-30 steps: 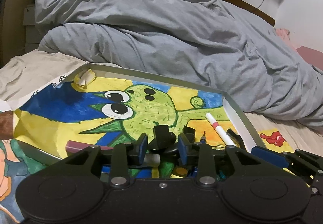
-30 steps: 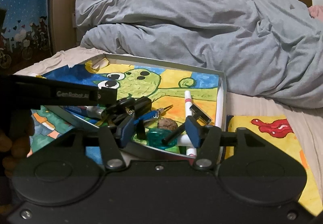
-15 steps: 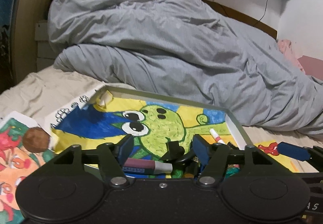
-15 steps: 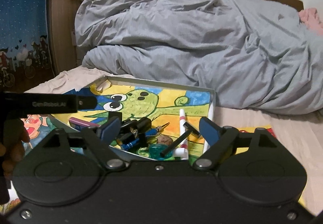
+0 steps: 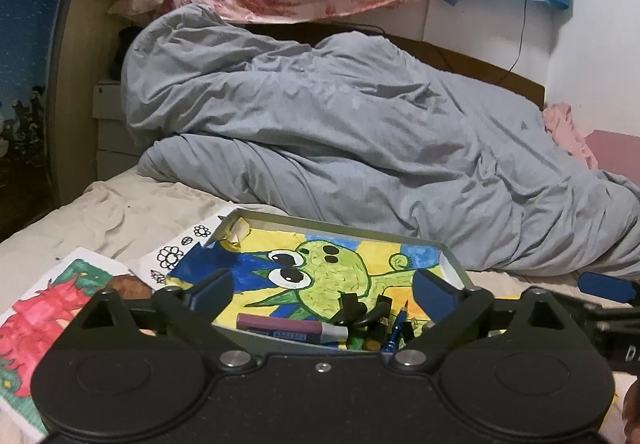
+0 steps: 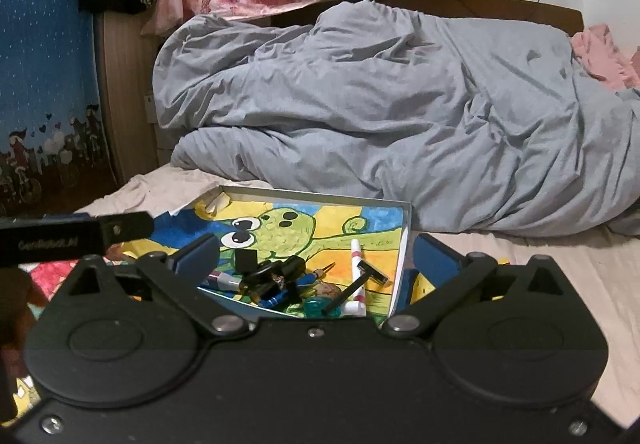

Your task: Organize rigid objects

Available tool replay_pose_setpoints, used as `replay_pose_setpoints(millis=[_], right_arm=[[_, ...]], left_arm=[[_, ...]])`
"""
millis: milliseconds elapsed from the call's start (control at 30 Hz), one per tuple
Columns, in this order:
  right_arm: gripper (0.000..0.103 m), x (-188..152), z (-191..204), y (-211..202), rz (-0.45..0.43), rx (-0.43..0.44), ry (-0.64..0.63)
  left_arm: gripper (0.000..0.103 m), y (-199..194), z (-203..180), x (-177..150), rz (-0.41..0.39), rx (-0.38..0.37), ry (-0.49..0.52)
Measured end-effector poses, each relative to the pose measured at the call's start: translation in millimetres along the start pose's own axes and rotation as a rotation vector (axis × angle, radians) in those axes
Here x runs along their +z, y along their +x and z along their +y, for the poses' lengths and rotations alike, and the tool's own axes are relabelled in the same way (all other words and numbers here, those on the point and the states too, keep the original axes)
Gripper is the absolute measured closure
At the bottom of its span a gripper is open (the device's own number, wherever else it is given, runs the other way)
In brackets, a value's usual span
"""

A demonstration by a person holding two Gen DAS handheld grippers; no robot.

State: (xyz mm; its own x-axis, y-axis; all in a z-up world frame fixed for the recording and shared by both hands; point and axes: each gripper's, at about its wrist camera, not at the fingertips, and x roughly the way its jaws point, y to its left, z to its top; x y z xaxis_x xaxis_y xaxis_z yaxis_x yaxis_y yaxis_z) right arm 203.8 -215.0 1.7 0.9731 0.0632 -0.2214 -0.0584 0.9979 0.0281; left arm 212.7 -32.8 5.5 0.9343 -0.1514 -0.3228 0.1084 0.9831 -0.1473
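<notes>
A shallow grey tray (image 5: 344, 223) (image 6: 404, 240) lined with a green cartoon drawing lies on the bed. In it lie a purple marker (image 5: 288, 326), a blue pen (image 5: 396, 332) (image 6: 280, 298), a black clip (image 6: 272, 272), a white-and-pink pen (image 6: 356, 264), a black razor (image 6: 360, 282), a walnut (image 6: 326, 290) and a teal lid (image 6: 316, 308). My left gripper (image 5: 322, 294) is open and empty, just short of the tray's near edge. My right gripper (image 6: 316, 258) is open and empty over the tray's near end. A second walnut (image 5: 130, 284) lies left of the tray.
A bunched grey duvet (image 5: 360, 148) (image 6: 380, 104) fills the bed behind the tray. Coloured drawings (image 5: 44, 308) lie on the sheet to the left. The left gripper's body (image 6: 72, 236) crosses the right wrist view at left. A wooden headboard (image 6: 120, 92) stands at left.
Both grippers have opened wide and pulled back and up from the tray. The black clip that the left gripper held lies in the tray.
</notes>
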Motion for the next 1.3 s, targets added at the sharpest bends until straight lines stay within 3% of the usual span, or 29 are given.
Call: replay_pose_setpoints(millis=[133, 500, 1300], right_arm=[[0.001, 2, 0, -10, -0.018, 0.000, 0.015], [0.001, -8, 10, -39, -0.037, -0.011, 0.028], [0.000, -41, 9, -97, -0.035, -0.069, 0.024]], left_arm=[[0.001, -18, -1, -4, -0.015, 0.005, 0.011], [0.001, -59, -5, -19, -0.064, 0.017, 0.013], [0.001, -104, -10, -45, -0.103, 0.102, 0.007]])
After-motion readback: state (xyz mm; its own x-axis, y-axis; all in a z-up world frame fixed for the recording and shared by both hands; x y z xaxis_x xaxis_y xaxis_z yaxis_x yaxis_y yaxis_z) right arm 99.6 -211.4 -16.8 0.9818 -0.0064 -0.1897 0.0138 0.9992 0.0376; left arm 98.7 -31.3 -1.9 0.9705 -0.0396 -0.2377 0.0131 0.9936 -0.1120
